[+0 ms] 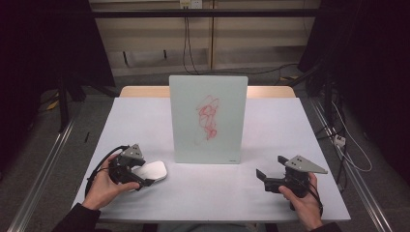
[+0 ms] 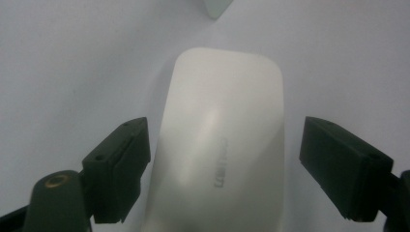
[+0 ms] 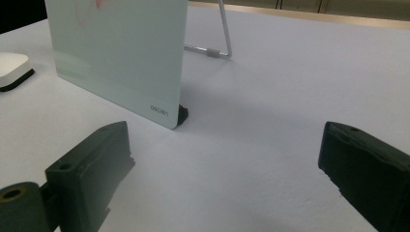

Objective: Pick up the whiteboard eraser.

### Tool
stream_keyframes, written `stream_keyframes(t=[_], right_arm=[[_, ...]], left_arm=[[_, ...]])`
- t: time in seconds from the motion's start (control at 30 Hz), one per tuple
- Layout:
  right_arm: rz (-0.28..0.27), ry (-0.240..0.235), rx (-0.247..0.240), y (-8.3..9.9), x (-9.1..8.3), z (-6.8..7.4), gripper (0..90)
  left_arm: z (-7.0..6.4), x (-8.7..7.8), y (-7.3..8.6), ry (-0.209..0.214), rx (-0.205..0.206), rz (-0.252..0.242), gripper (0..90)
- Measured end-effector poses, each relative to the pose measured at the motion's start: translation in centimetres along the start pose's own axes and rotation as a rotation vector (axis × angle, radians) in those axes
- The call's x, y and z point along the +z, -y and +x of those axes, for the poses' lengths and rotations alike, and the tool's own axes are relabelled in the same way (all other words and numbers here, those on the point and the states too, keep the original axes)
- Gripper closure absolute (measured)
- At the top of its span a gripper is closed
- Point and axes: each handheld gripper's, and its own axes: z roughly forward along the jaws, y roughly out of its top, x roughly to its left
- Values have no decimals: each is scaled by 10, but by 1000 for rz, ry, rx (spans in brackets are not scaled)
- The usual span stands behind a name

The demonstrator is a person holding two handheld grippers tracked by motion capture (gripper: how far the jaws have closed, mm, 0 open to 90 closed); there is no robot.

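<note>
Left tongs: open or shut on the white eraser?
Open. The left tongs straddle the white eraser, with gaps visible beside both jaws.

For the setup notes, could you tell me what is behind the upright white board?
A bent metal wire stand props the white board from behind, resting on the table. The board hides most of the stand and the table directly behind it.

A glass board (image 1: 208, 119) with red scribbles (image 1: 208, 116) stands upright on a wire stand (image 3: 220, 34) on the white table (image 1: 275, 125).

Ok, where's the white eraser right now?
In the high view the white eraser lies front-left on the table, between the open left gripper jaws, left of the standing whiteboard.
</note>
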Motion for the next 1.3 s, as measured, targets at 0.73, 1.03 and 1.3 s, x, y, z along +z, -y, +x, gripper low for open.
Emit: stream_keyframes(t=[0.73,1.03,1.3], right_arm=[[1,-9,-3,0,1,0,45],[1,-11,-5,0,1,0,46],[-1,-5,-1,0,1,0,47]], left_arm=[[2,8,4,3,57,32,290],[-1,7,4,-11,25,36,302],[1,3,5,-35,-17,4,306]])
